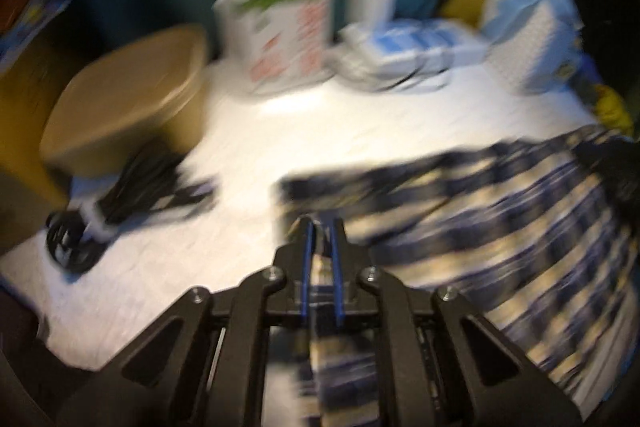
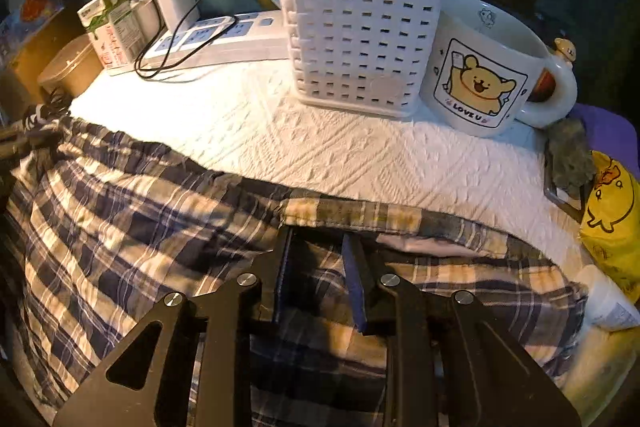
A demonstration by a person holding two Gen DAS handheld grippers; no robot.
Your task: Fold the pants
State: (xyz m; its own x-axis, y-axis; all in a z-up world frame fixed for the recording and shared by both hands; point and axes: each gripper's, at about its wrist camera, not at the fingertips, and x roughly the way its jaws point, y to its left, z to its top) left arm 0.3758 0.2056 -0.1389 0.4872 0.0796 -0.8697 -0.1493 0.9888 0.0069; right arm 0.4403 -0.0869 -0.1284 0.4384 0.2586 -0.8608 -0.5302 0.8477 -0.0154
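Note:
Blue, cream and navy plaid pants (image 2: 140, 227) lie bunched along the near edge of a table covered with a white textured cloth (image 2: 320, 139). In the blurred left wrist view the pants (image 1: 500, 227) fill the right half. My left gripper (image 1: 322, 223) is shut on a fold at their left edge, and plaid cloth shows between its blue pads. My right gripper (image 2: 316, 239) is lowered onto the pants just below the waistband edge. Its fingers stand apart with flat cloth showing in the gap.
At the back stand a white slotted basket (image 2: 360, 35), a bear-print mug (image 2: 480, 75), a power strip (image 2: 224, 35) with a charger, and a carton (image 2: 112, 31). A brown round tin (image 1: 128, 99) and a black cable bundle (image 1: 132, 187) sit left. A yellow bag (image 2: 612, 211) lies right.

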